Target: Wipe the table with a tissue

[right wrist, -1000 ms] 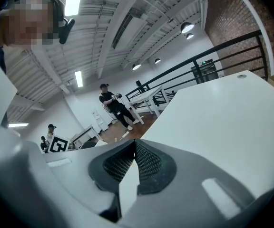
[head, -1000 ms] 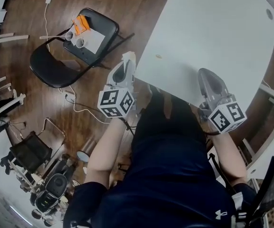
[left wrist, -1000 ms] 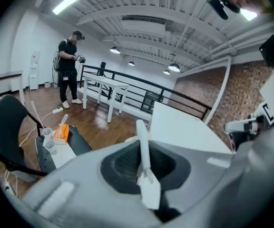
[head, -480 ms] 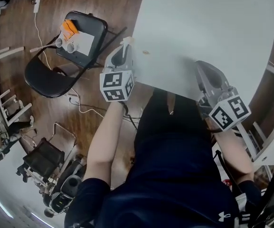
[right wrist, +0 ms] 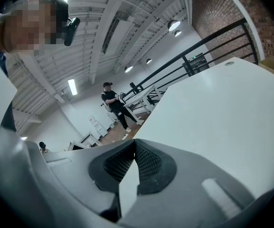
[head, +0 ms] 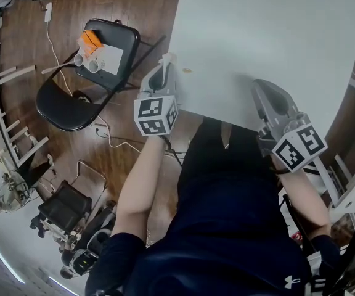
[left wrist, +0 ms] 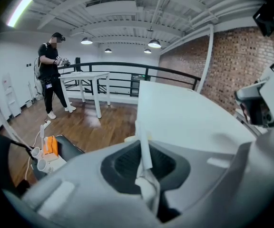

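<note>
2 tools at 1 table point(head: 264, 29) edge: left tool point(head: 164, 68) clamps 1 tissue point(left wrist: 145, 152); right tool point(head: 262, 91) closed, empty.

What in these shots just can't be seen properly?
- Lower end of the tissue: buried between the left gripper's jaws, left gripper view.
- What the speck on the table is: too small, head view.
- The table's far side: cut off by the head view's top edge.
- What the cups on the chair hold: too small.
</note>
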### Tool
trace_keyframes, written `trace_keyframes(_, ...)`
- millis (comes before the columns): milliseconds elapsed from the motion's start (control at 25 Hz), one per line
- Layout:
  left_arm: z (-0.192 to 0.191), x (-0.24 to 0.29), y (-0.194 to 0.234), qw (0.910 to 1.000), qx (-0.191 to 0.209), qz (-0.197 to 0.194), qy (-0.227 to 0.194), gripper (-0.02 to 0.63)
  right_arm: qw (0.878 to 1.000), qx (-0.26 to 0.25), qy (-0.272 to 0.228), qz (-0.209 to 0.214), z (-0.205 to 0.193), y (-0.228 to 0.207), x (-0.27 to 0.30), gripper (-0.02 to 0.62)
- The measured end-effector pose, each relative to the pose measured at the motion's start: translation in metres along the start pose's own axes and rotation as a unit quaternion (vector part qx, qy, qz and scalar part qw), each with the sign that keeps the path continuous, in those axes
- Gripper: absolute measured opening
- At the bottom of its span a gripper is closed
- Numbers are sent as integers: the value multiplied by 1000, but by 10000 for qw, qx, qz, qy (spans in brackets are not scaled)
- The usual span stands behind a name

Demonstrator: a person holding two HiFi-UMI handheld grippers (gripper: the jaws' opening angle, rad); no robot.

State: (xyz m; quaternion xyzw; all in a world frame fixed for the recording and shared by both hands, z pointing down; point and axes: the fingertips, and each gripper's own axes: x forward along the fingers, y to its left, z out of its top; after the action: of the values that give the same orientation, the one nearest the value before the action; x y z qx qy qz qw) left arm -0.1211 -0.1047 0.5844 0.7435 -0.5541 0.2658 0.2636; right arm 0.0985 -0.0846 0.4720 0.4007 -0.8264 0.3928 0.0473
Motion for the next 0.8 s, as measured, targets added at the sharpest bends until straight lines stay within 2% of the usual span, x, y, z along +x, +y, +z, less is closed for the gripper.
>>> trace_keyframes(320, -1, 2, -5, 9991, 339, 121, 226, 21, 9999, 136, -57, -54, 0, -5, -4, 5)
trace_keyframes(480, -4, 3, -19, 9981, 458, 36, 406, 21, 9997, 211, -108, -85, -1, -8, -11, 5)
trace_keyframes(680, -5, 6, -29, 9990, 189, -22, 393, 21, 9994, 282, -153, -132, -3, -13, -15, 5)
trace_keyframes(800, -7, 7, -35, 9989, 206, -70, 416, 21, 9993, 302, -172, -151, -4, -14, -16, 5)
